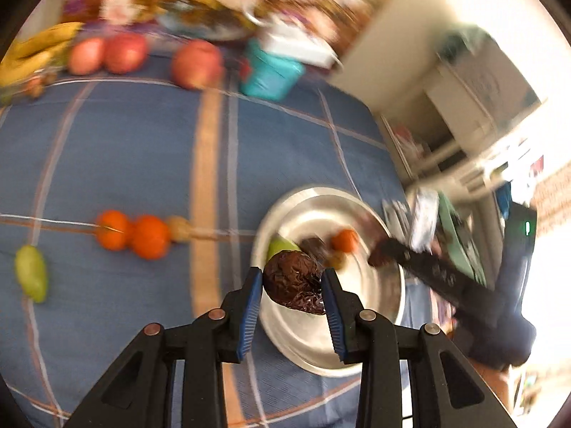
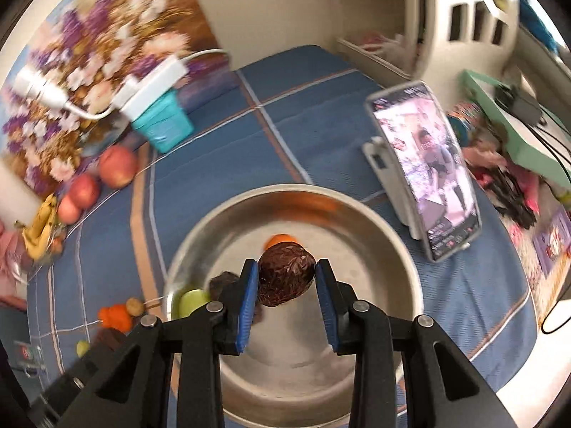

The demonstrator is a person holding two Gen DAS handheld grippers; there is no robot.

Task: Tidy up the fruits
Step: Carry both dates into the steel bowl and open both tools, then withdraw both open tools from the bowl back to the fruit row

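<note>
Fruits sit in two groups: some already lie in the steel bowl [image 2: 385,228] on the blue plaid bedspread [image 1: 135,149], and others are still loose on the cloth. Each gripper carries a dark, wrinkled brown fruit over the bowl. The left gripper [image 1: 292,285] has its blue-padded fingers [image 1: 249,306] closed part way onto one wrinkled fruit [image 1: 292,283], which hangs above the bowl's near rim; the right gripper [image 2: 286,278] pinches a second wrinkled fruit [image 2: 285,273] the same way, above the middle of the bowl. In the bowl I can make out a green fruit [image 2: 192,301], an orange one [image 2: 282,239] and another dark piece, though blur hides the detail. Outside it lie two tangerines [image 1: 132,235] touching each other, a small tan fruit just beside them, a green mango-like fruit [image 1: 31,273], three red apples [image 1: 125,51] and bananas [image 1: 32,50] at the far edge. The main risk I see is a crowded drop: both grippers close in on one bowl, so they could knock together or strike the rim. The left fruit hangs nearest the rim, so an early release could send it onto the bedspread, where it may roll. The skin looks soft, so a hard squeeze could crush it. A phone on a stand [image 2: 424,174] stands just beside the bowl and could be tipped by a wide swing of the right gripper.
</note>
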